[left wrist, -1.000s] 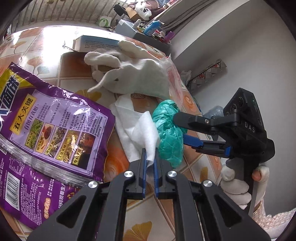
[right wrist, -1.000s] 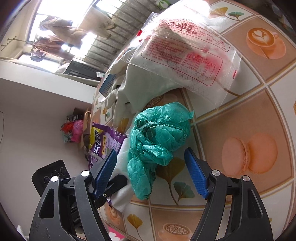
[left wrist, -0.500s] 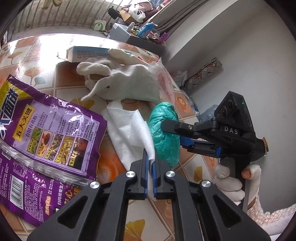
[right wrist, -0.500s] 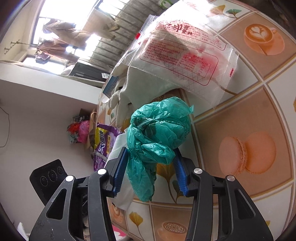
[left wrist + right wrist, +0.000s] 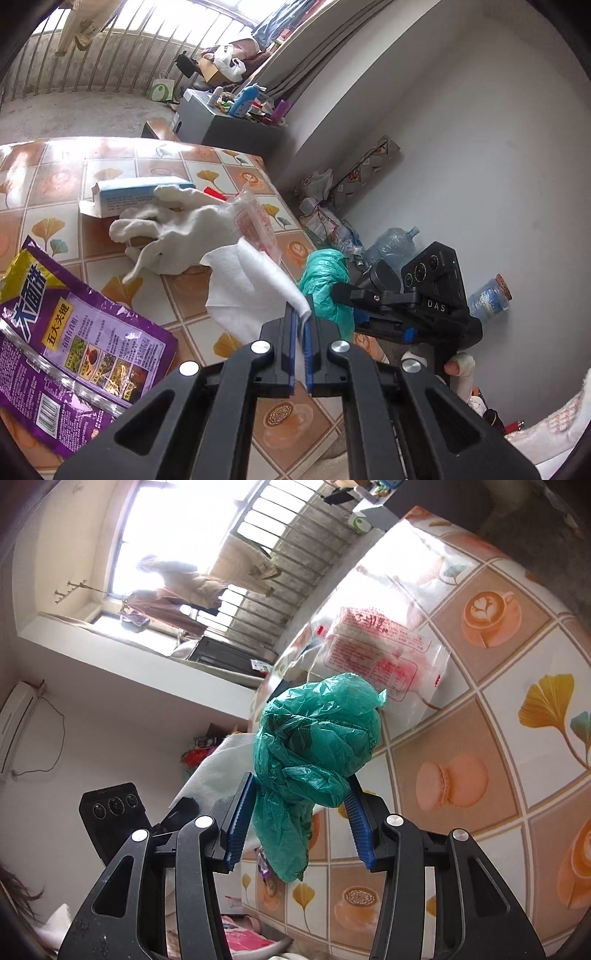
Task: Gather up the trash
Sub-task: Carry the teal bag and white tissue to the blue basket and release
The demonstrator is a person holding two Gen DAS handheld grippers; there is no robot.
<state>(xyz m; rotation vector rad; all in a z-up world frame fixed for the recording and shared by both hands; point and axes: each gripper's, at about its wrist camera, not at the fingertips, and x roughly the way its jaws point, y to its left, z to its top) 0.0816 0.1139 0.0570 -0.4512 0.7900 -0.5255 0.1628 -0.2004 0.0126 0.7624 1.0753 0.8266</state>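
Note:
My left gripper [image 5: 301, 319] is shut on a corner of a white tissue [image 5: 247, 291], which hangs lifted above the patterned table [image 5: 155, 170]. Just to its right in the left wrist view, my right gripper [image 5: 341, 306] holds a crumpled green plastic bag [image 5: 325, 277]. The right wrist view shows that gripper [image 5: 301, 805] shut on the green bag [image 5: 317, 738], raised off the table [image 5: 480, 738], with the bag's tail dangling below the pads. Still lying on the table are a white glove [image 5: 173, 229], a clear red-printed wrapper [image 5: 380, 653] and a purple snack bag [image 5: 74, 354].
A blue and white box [image 5: 140, 195] lies behind the glove. Beyond the table's right edge, the floor by the wall holds water bottles [image 5: 395, 243] and a jar [image 5: 489, 299]. A grey cabinet [image 5: 221, 122] with bottles stands at the back by the barred window.
Right gripper closed on the green bag and lifted it off the table. Left gripper rose with the tissue, pulling it up from the table.

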